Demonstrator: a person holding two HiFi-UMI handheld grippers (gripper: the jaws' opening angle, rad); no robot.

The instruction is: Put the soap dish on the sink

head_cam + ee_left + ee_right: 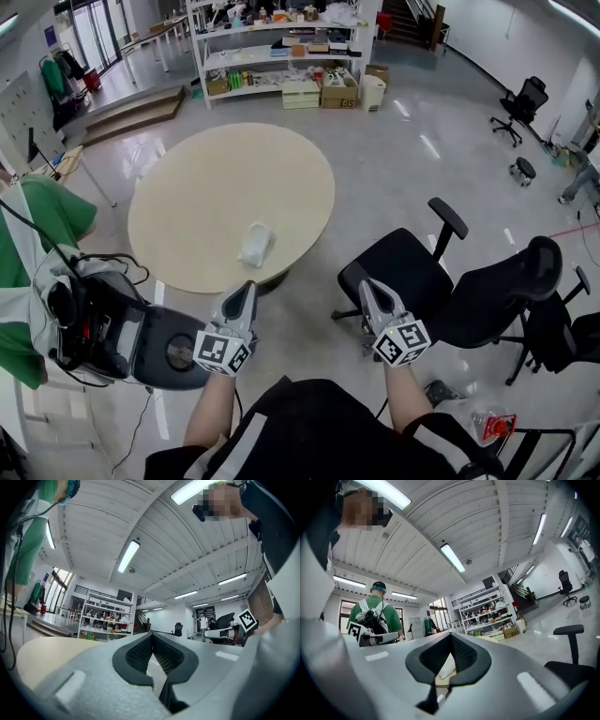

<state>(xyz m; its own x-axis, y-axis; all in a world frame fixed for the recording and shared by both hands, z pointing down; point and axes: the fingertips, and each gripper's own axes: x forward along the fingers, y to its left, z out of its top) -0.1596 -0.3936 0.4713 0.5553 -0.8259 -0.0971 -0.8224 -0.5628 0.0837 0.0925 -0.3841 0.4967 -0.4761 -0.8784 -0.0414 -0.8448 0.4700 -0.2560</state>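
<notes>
A small white object (255,244), which may be the soap dish, lies on the near right part of a round beige table (206,187). In the right gripper view the white object (446,665) shows through the hollow between the jaws, resting on the table edge. No sink is in view. My left gripper (248,286) hovers just off the table's near edge, shut and empty, its tips meeting in its own view (151,634). My right gripper (366,284) is level with it to the right, over the floor; its tips are closed too (451,634), with nothing held.
Two black office chairs (403,272) (497,295) stand close on the right. A person in green (28,244) with camera gear stands at the left beside a dark chair seat (173,352). White shelves (281,56) line the far side.
</notes>
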